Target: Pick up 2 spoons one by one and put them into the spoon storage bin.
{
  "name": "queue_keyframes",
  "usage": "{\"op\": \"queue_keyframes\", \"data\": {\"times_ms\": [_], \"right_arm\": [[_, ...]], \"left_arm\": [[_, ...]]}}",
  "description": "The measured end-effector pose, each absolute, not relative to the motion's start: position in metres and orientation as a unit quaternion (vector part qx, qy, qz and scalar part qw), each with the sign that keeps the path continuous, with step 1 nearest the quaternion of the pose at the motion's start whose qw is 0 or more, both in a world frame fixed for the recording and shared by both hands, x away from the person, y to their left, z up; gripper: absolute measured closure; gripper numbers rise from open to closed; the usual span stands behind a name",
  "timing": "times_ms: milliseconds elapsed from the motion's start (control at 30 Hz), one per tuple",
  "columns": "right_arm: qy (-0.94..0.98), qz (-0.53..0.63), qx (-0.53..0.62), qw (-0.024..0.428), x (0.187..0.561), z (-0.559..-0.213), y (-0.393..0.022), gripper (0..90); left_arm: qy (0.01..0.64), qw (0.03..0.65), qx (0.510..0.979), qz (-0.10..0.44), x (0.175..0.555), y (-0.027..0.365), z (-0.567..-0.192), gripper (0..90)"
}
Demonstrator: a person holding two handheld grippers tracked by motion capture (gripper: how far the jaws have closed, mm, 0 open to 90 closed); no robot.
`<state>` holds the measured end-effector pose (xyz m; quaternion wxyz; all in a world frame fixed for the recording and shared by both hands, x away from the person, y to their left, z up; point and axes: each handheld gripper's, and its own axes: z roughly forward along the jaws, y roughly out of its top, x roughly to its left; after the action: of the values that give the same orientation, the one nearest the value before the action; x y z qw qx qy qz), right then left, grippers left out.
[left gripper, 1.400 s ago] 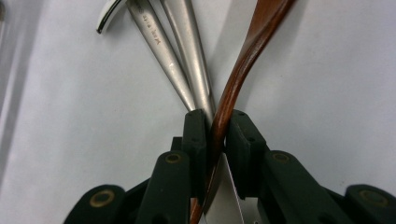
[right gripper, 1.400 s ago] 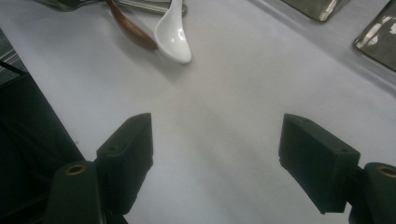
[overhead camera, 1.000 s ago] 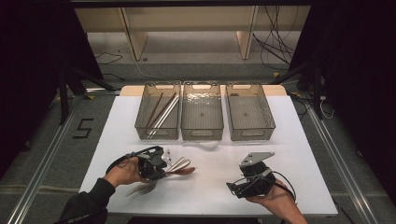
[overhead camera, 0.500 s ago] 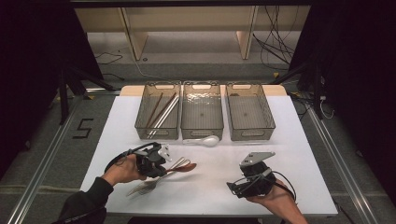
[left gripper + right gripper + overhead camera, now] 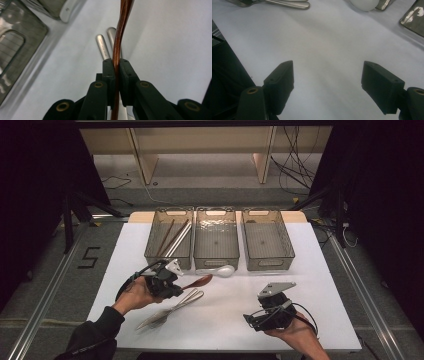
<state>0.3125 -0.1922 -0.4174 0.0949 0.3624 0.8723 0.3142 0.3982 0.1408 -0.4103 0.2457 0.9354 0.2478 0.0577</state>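
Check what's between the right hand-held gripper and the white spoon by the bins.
Nothing: in the right gripper view, bare table runs from the open right hand-held gripper to the white spoon.

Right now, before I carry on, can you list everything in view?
bins: 3, clear smoky plastic, in a row at the table's far side
chopsticks: several, brown and silver, in the left bin
white spoon: 1, just in front of the middle bin
brown spoon: 1, reddish-brown, clamped in the left gripper
metal cutlery: 2 pieces, silver, on the table by the left gripper
table: 1, white
left gripper: black, shut on the brown spoon
right gripper: black, open, holding nothing
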Motion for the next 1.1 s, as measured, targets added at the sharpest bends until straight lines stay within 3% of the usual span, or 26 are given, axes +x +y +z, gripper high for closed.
{"op": "queue_keyframes", "data": {"times_ms": [1100], "right_arm": [[0.870,0.317,0.365,0.095,0.312,-0.417,-0.193,26.9]], "left_arm": [[0.334,0.331,0.877,0.096,0.471,0.112,-0.373,83.8]]}}
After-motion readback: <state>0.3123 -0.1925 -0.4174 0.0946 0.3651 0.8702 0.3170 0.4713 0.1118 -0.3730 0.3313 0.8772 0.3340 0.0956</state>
